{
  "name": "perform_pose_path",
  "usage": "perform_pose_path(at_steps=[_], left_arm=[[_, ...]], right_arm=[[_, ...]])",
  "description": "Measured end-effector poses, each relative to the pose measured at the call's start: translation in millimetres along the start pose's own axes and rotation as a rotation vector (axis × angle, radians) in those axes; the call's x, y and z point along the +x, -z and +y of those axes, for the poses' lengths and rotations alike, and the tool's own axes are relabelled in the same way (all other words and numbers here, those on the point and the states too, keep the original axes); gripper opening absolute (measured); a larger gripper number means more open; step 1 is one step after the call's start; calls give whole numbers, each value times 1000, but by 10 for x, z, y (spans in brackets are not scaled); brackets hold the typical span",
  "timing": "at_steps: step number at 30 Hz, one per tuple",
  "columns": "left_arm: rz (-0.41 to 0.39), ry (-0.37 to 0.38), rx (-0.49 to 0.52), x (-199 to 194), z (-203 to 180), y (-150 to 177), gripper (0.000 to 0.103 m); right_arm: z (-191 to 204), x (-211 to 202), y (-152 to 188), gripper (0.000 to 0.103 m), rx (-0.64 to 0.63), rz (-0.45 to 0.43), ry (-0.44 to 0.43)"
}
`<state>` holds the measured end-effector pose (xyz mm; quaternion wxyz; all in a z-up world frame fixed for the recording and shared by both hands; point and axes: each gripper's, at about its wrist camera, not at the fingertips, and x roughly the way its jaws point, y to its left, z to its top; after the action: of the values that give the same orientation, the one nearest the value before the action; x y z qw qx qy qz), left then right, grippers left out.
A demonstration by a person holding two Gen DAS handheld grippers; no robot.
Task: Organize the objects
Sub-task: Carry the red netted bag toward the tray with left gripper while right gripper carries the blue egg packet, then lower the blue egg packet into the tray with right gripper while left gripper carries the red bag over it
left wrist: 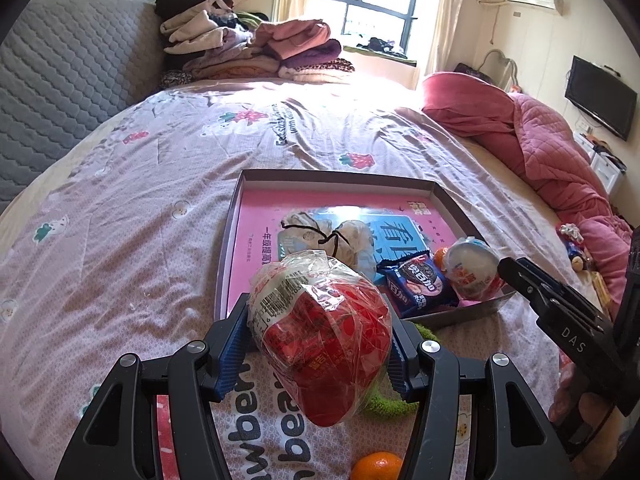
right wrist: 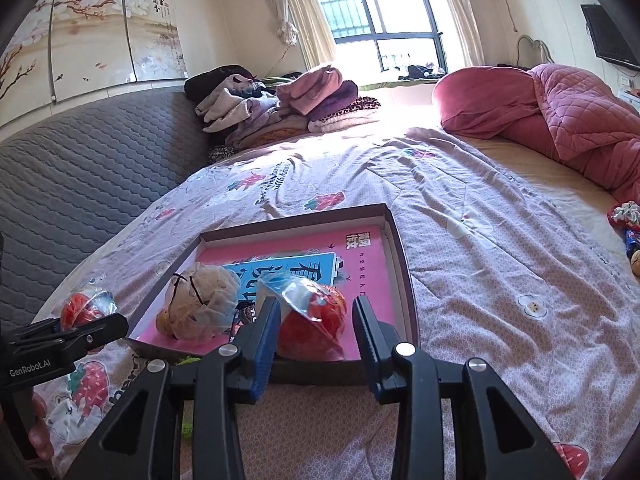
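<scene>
My left hand-held gripper (left wrist: 320,344) clamps red wrapped snack (left wrist: 320,336), held above bed (left wrist: 120,240) just before tray (left wrist: 230,240). Right hand-held gripper (right wrist: 316,320) spread wide, jelly cup (right wrist: 312,320) between fingers, inside tray.

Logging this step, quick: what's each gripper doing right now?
Left gripper: shut on red snack in clear plastic wrap.
Right gripper: open, holding nothing.

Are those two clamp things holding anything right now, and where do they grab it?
The left gripper holds a red wrapped snack, fingers pinching its two sides. The right gripper is open around a jelly cup in the tray, holding nothing.
</scene>
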<state>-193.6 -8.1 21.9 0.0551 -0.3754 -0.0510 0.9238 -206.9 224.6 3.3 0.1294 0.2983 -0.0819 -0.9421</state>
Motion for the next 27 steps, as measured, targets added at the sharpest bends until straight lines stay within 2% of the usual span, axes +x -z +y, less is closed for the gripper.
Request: perform_pose_path(at_steps=[27], left_arm=[[-17,7,-2,143,-38,-245,60]], right_arm=[[81,54,-237,37,-50,-18,-16]])
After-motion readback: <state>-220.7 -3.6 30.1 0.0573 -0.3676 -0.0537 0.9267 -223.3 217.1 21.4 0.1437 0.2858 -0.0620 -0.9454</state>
